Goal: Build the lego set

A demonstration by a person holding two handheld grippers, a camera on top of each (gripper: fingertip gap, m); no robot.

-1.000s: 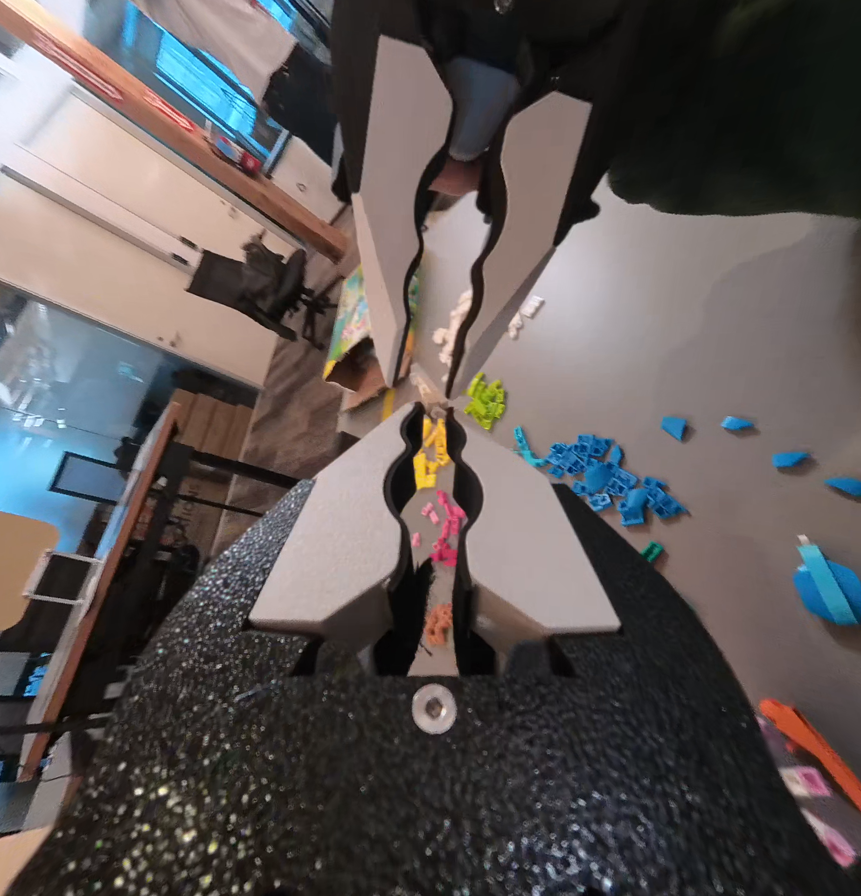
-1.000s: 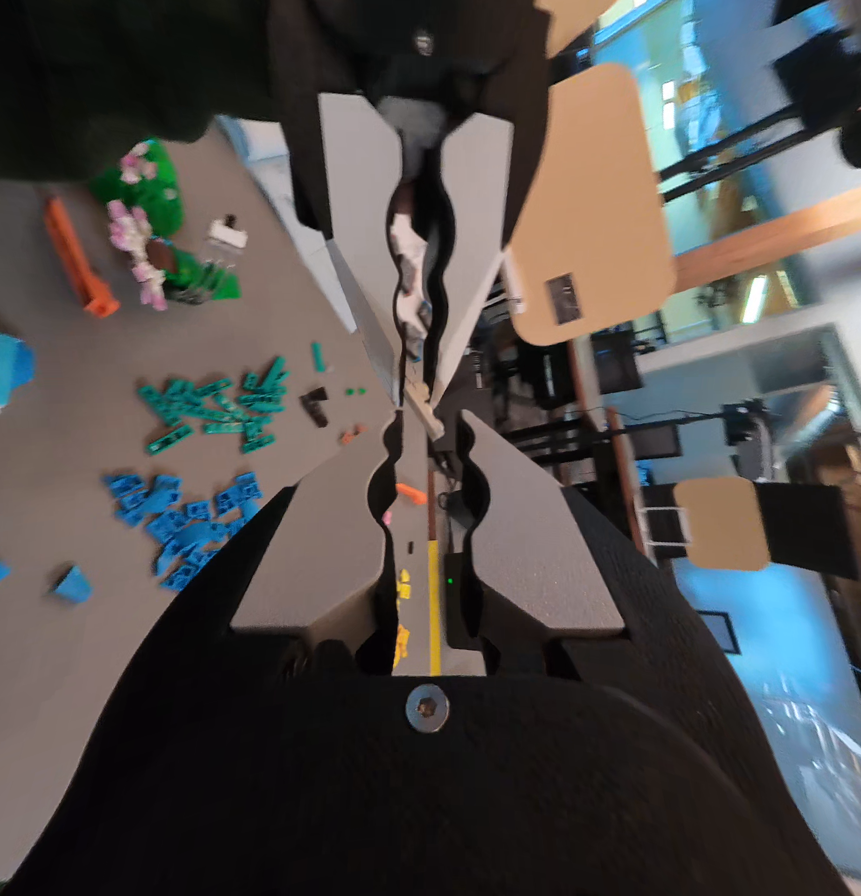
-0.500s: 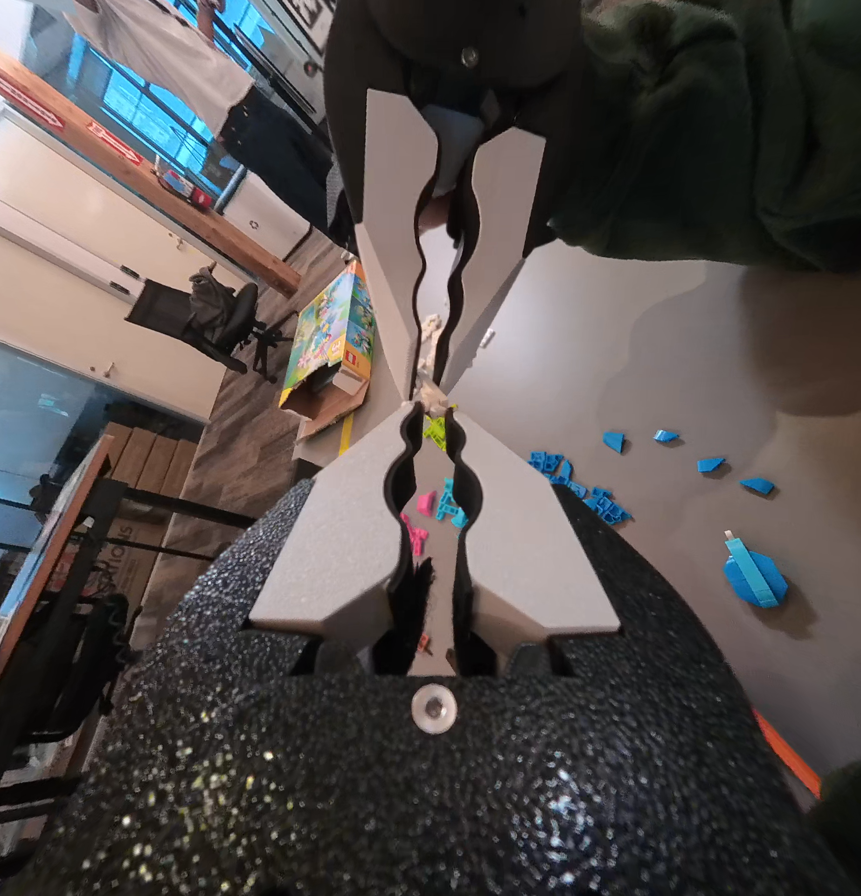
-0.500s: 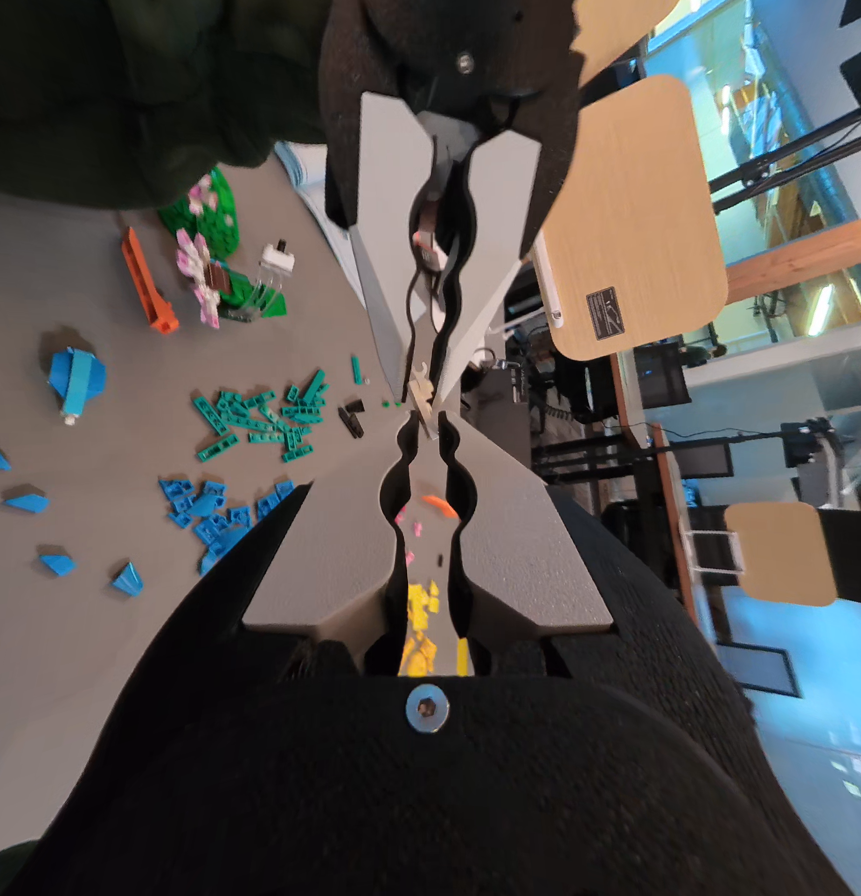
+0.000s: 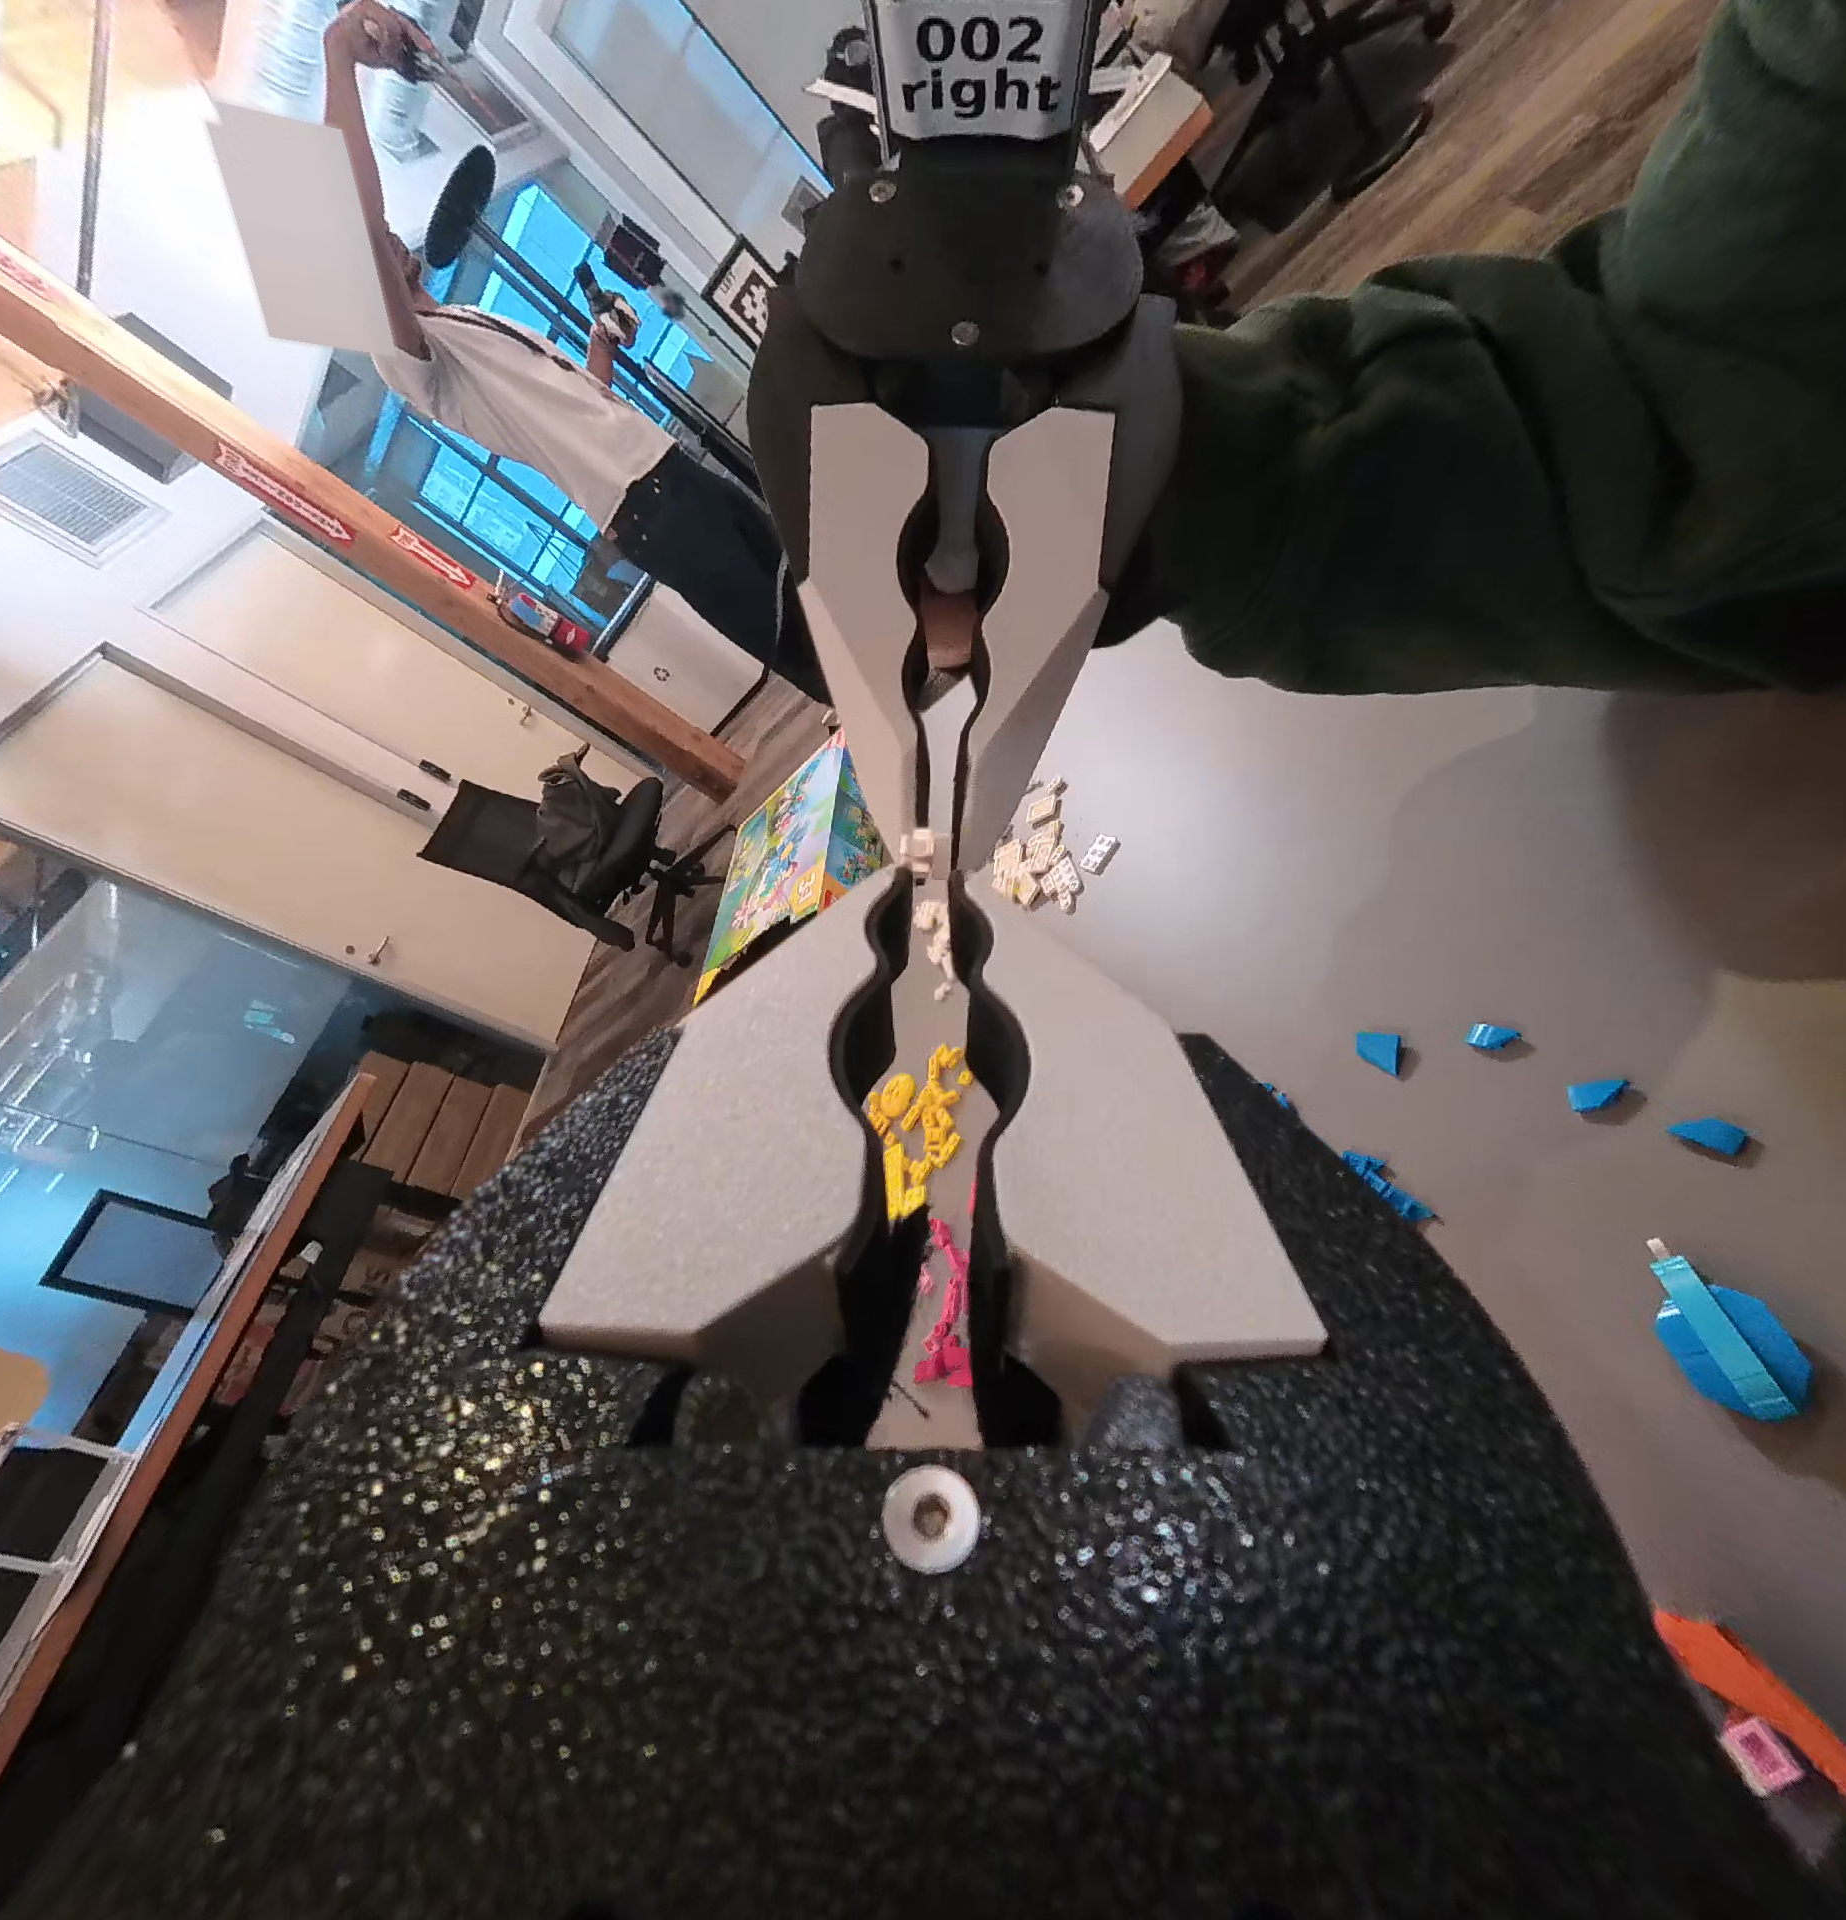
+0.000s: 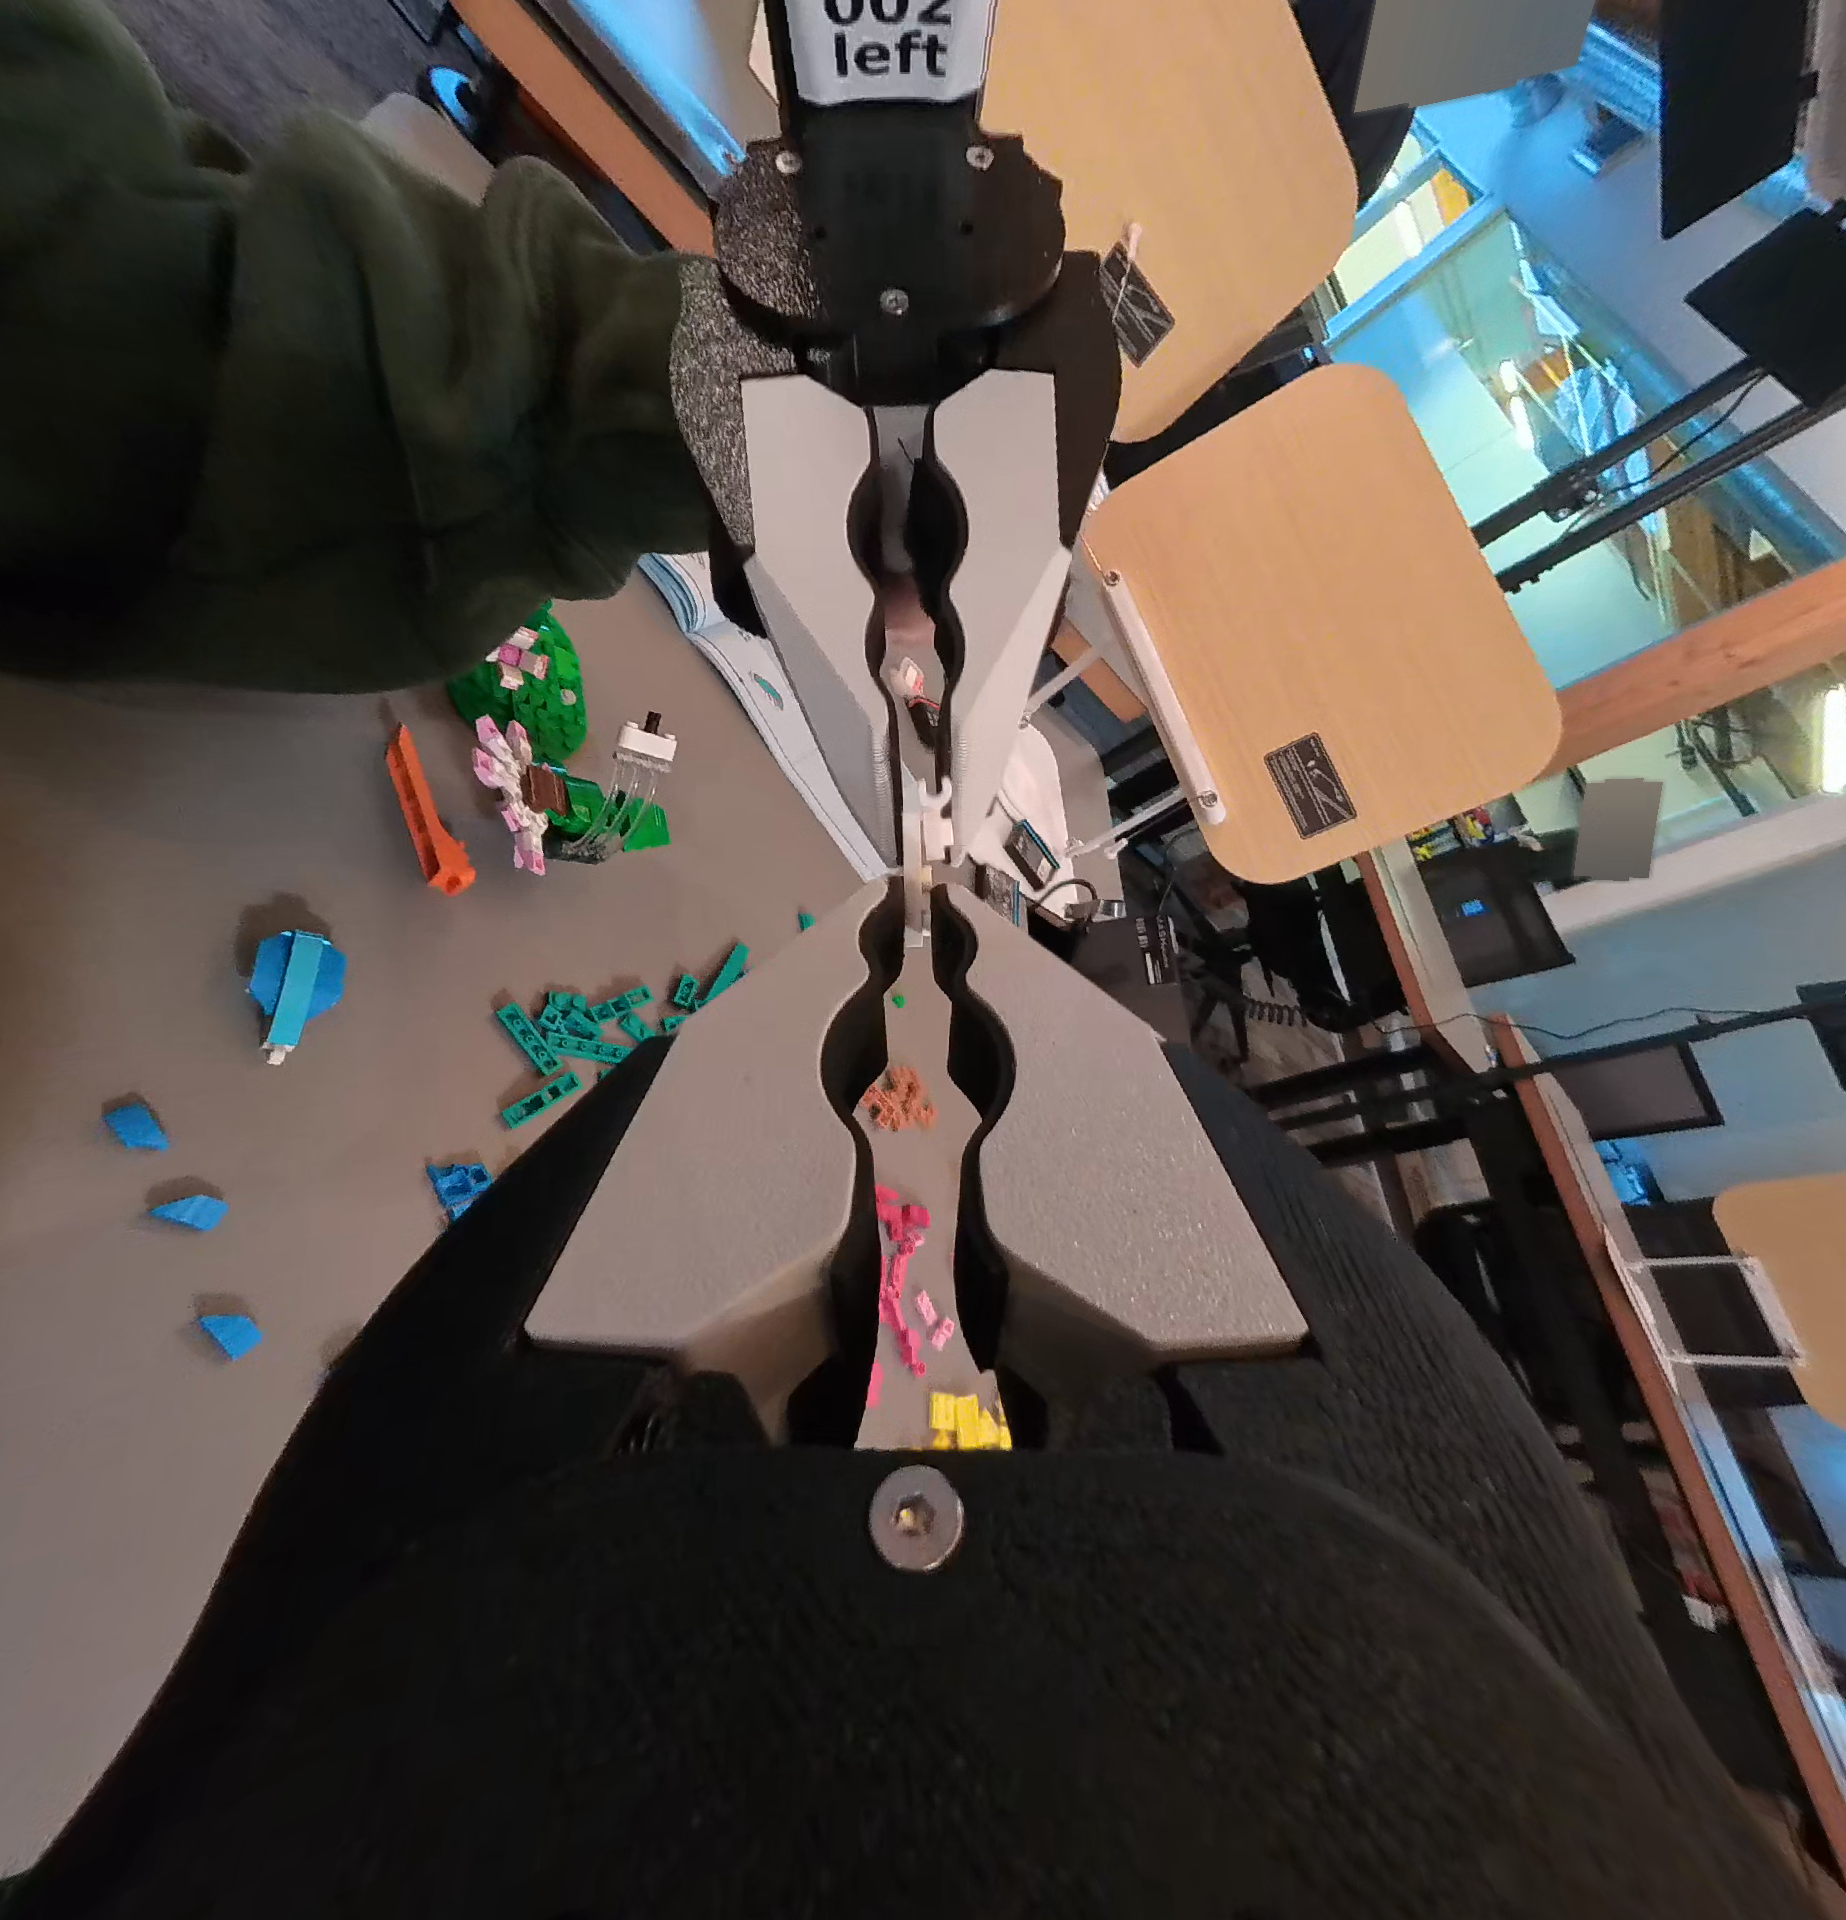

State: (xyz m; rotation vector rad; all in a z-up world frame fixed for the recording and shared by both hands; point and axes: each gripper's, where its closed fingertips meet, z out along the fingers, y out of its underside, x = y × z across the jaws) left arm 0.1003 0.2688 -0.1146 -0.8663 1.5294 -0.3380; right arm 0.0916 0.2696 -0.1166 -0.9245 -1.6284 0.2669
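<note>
**Left wrist view**
- The left gripper point(image 5: 924, 883) was nearly closed, its tips pinching a small white piece point(image 5: 919, 844) above the grey table point(image 5: 1314, 883).
- The right gripper point(image 5: 940, 821) pointed straight back at it, tip to tip, jaws almost together on the same white piece.
- A dark green sleeve point(image 5: 1521, 468) reached in behind the right gripper.
- Relative to the white piece: a heap of white bricks point(image 5: 1044, 862) lay on the table just to its right, and the set's box point(image 5: 794, 862) stood just to its left at the table edge.
- Yellow bricks point(image 5: 919, 1132) and pink bricks point(image 5: 945, 1309) showed below it, through the gap between the left fingers.
- Blue wedges point(image 5: 1594, 1091) lay well to its lower right, with a blue build point(image 5: 1729, 1351) farther down.

**Right wrist view**
- The right gripper point(image 6: 914, 899) was closed to a narrow slit on the white piece point(image 6: 924, 831), and the left gripper point(image 6: 924, 821) met it head-on, also clamped on it.
- Relative to the white piece: an orange tool point(image 6: 425, 810) and a green build with pink flowers point(image 6: 545, 748) sat to its left.
- Teal bricks point(image 6: 576, 1039) lay to its lower left, and the blue build point(image 6: 290, 982) farther left.
- Brown bricks point(image 6: 898, 1101), pink bricks point(image 6: 903, 1278) and yellow bricks point(image 6: 966, 1418) showed below it, between the right fingers.
- A booklet point(image 6: 753, 675) lay just up and left of it.
</note>
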